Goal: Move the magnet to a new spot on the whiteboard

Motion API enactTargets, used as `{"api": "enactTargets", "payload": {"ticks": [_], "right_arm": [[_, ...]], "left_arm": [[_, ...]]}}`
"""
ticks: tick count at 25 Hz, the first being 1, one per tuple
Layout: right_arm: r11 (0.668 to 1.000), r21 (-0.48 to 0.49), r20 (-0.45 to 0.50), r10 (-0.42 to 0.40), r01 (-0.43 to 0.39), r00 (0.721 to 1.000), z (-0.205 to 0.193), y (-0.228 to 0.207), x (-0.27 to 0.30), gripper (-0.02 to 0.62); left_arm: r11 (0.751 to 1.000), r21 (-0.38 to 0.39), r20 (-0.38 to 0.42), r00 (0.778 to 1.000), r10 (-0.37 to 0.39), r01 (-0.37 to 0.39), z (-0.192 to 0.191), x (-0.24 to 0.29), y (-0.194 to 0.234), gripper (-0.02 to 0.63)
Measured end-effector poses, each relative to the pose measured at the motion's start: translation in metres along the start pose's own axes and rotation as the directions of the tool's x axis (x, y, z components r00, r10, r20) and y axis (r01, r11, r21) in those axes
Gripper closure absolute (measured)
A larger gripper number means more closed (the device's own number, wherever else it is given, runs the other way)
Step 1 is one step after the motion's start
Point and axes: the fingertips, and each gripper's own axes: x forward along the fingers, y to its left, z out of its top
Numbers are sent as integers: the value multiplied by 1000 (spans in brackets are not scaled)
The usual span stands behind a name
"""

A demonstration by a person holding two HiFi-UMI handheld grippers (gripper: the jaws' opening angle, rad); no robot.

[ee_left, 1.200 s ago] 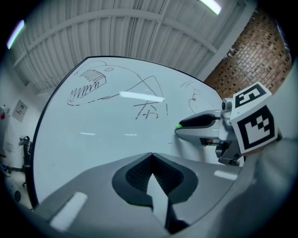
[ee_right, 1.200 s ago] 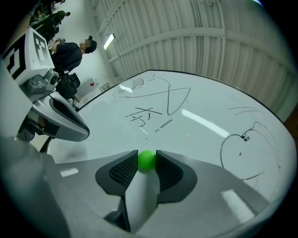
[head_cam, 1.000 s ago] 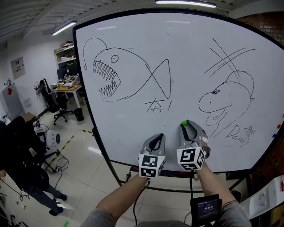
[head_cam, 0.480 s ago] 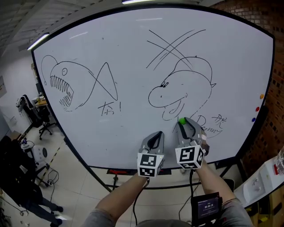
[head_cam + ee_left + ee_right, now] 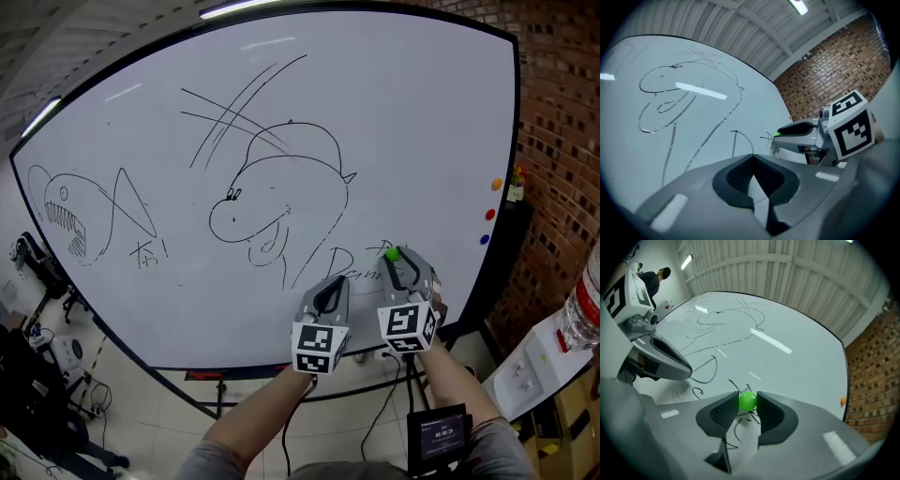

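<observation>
Head view: your left claw (image 5: 328, 286) and right claw (image 5: 394, 259) sit side by side, low in front of the whiteboard (image 5: 403, 112), near the scrawled writing (image 5: 349, 263). Left gripper view: your left claw's jaws meet at the tips, nothing between. Right gripper view: your right claw pinches the green magnet (image 5: 748, 401) close to the whiteboard.

i get bright, even light from ceiling strips (image 5: 799, 5) above the jaws; their glare streaks the whiteboard (image 5: 797, 362) ahead. fisheye bends every edge, corners go dark.
</observation>
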Motion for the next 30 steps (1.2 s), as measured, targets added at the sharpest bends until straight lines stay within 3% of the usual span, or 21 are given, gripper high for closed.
{"api": "enactTargets", "payload": {"ticks": [14,22,30], "right_arm": [[995,32,-140,-91,96,986,-120,-126,-29,469],[993,48,-233,-96,110,968,-190,-161,-41,469],[993,89,-271,-48,75,961,-231,-172,-40,469]], "left_arm": [[994,-13,6,994,-109,109,3,89,-115,606],[988,-21,-8,988,-151,151,-6,124,-161,606],[982,-21,-26,982,-187,186,-17,149,-195,606]]}}
